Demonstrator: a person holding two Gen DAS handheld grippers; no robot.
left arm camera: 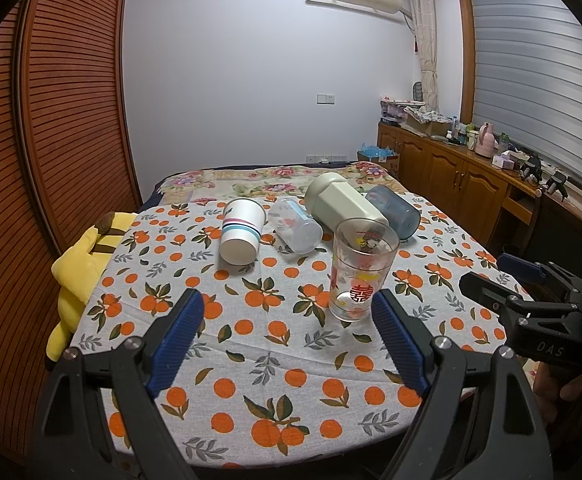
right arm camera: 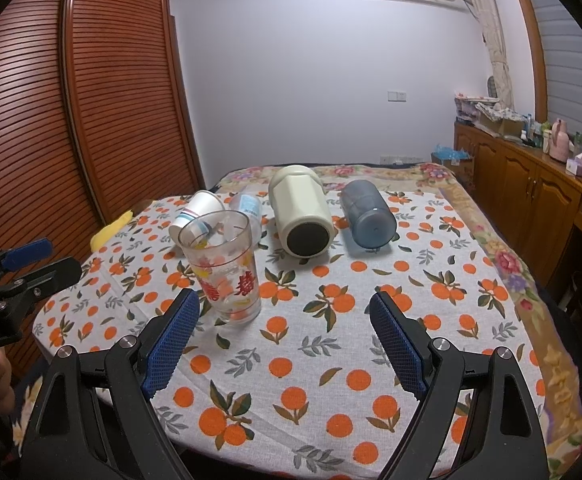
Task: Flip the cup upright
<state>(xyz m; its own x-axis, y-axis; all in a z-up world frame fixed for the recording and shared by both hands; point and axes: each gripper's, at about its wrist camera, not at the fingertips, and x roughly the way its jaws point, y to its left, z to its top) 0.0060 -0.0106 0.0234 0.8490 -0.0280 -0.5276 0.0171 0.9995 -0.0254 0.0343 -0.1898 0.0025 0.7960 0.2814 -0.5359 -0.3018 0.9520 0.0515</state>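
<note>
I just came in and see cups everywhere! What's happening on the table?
A person holds two open grippers, the left gripper and the right gripper, above the orange-patterned tablecloth; neither grips anything. The clear printed glass stands upright. Behind it, four lie on their sides: the white striped paper cup, the clear plastic cup, the cream faceted cup and the blue translucent cup.

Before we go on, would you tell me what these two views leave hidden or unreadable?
- Paper cup: right wrist view, mostly hidden behind the upright glass.
- Clear plastic cup: same view, partly behind that glass.
- Yellow plush toy: left wrist view, cut off by the table edge.
- Sideboard bottles: too small to identify.
</note>
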